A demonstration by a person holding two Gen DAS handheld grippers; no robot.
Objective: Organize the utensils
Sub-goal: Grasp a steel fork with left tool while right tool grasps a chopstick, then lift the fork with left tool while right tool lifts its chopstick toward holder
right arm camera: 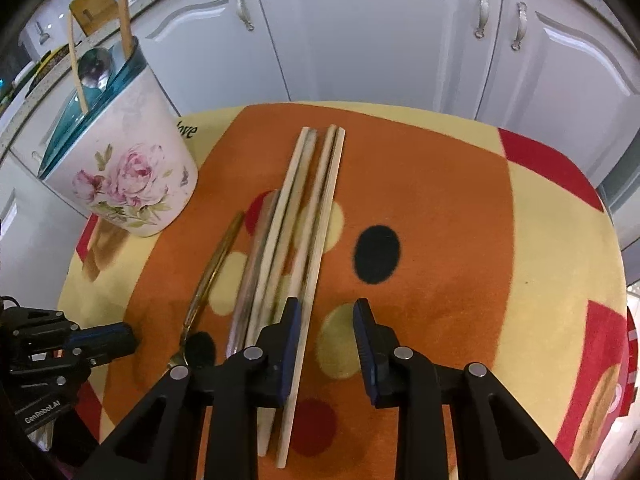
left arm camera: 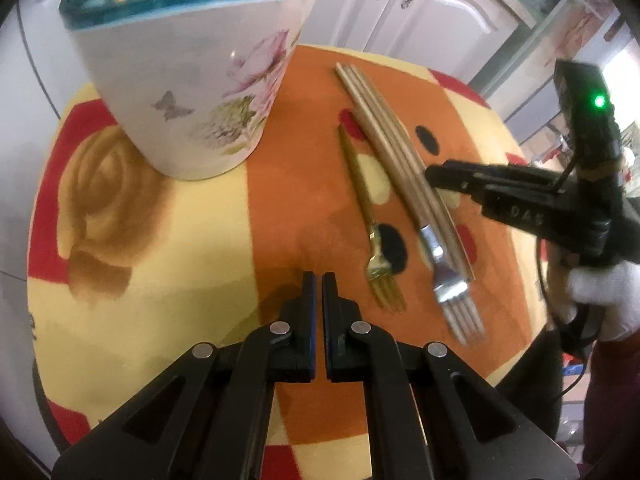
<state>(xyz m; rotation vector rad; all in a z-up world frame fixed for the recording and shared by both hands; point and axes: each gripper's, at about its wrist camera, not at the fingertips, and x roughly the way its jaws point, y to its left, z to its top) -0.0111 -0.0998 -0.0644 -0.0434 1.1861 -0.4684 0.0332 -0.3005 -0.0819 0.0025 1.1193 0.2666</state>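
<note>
A floral utensil holder (left arm camera: 192,92) (right arm camera: 128,176) stands at the table's left and holds a spoon (right arm camera: 94,68) and wooden sticks (right arm camera: 126,4). A gold fork (left arm camera: 370,216) (right arm camera: 216,268), a silver fork (left arm camera: 444,276) (right arm camera: 256,264) and several chopsticks (left arm camera: 384,132) (right arm camera: 316,200) lie side by side on the cloth. My left gripper (left arm camera: 318,280) (right arm camera: 132,338) is shut and empty, left of the gold fork's tines. My right gripper (right arm camera: 326,320) (left arm camera: 436,176) is open low over the chopsticks. The rightmost chopstick lies between its jaws beside the left finger (right arm camera: 290,320), with no pad pressing it.
A round table carries an orange, yellow and red cloth (right arm camera: 440,208) (left arm camera: 160,264). White cabinet doors (right arm camera: 380,40) stand close behind it. A white-gloved hand (left arm camera: 600,300) holds the right gripper. The cloth's right half lies bare.
</note>
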